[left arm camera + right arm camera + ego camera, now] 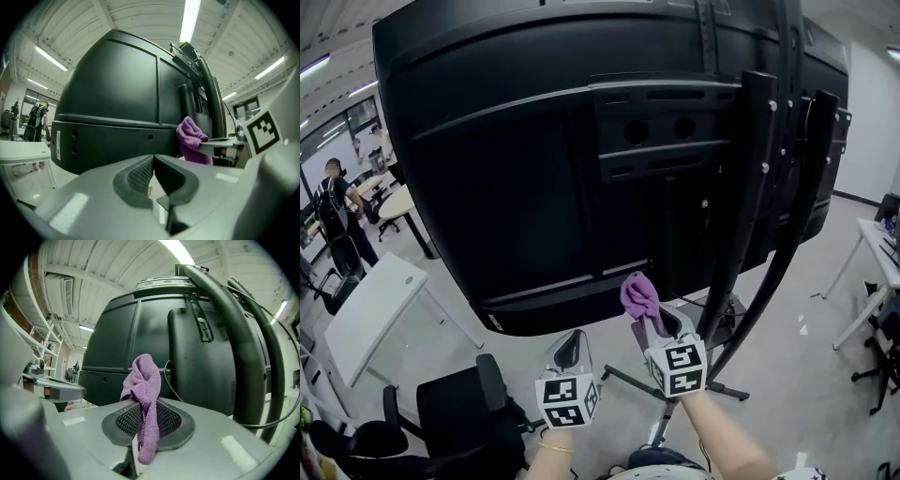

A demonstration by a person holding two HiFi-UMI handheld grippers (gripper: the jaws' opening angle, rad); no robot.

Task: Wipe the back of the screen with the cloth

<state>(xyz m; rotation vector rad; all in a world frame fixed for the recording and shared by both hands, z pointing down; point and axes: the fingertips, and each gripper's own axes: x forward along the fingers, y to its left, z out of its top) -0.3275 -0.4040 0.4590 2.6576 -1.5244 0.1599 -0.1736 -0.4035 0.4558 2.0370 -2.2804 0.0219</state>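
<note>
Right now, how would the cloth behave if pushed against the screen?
Probably floppy: the cloth droops in folds over the right gripper shut on it. Likely light, since a thin pinch holds it up. Its fuzzy nap should drag softly rather than slip on the screen.

Stand posts (pixel 757 202) block the right of the screen back (pixel 516 178); left side open.

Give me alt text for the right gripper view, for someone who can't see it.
The right gripper pinches a bunched purple cloth between its jaws, aimed at the black back of a large screen on a tubular stand.
</note>
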